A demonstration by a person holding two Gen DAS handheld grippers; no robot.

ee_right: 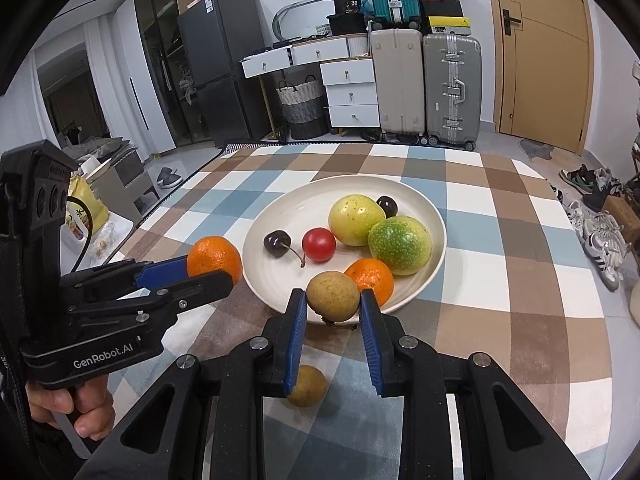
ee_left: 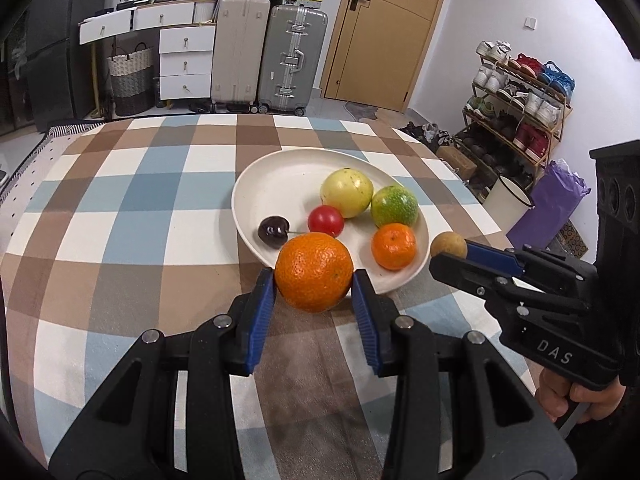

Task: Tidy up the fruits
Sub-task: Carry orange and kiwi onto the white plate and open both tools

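Fruits are being carried to the plate point(ee_left: 256, 176): left gripper point(ee_left: 313, 280) pinching an orange point(ee_left: 313, 270), right gripper point(ee_right: 333, 302) pinching a brown fruit point(ee_right: 333, 296); next, releasing both over the plate.

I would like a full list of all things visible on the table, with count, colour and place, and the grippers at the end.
plate: 1, white, table centre
large orange: 1, orange, in left gripper
small orange: 1, orange, plate front
brown fruit: 1, held in right gripper
second brown fruit: 1, on cloth under right gripper
cherries: 2, dark, on plate
red fruit: 1, plate
yellow fruit: 1, plate
green fruit: 1, plate
tablecloth: 1, checked
left gripper: black, blue pads
right gripper: same
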